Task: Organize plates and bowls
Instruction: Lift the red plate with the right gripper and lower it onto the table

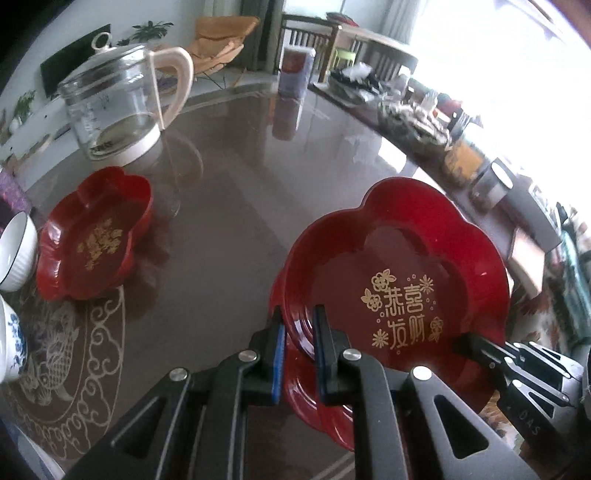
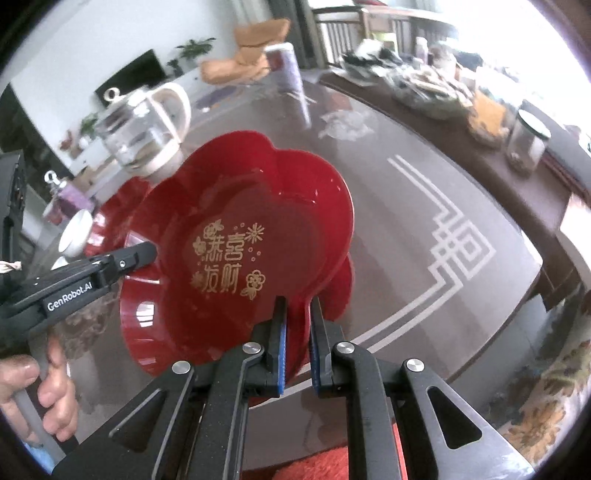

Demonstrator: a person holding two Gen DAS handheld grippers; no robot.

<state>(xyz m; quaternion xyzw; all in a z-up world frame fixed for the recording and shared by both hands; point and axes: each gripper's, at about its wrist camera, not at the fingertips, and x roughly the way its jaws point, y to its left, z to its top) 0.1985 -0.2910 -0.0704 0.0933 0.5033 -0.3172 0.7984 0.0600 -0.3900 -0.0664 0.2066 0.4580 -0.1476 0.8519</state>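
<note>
Red flower-rim plates (image 1: pixel 399 258) (stacked), gold lettering, both grippers

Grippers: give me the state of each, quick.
Left gripper: shut on the rim of the red plates.
Right gripper: shut on the opposite rim of the same plates.

Daylight is pouring in from a bright window (image 1: pixel 498 55) at upper right, washing out that side. White wall (image 2: pixel 92 44) w/ a dark TV (image 2: pixel 131 77) is sitting at left, potted plants (image 2: pixel 195 48) beside it on a low white shelf. An orange-tan chair (image 1: pixel 221 40) is standing in the bkgd, a wooden railing (image 1: pixel 306 35) behind. Dark glossy table (image 1: pixel 240 184) w/ pale line patterns is reflecting the light; clutter is crowding its far edge.
</note>
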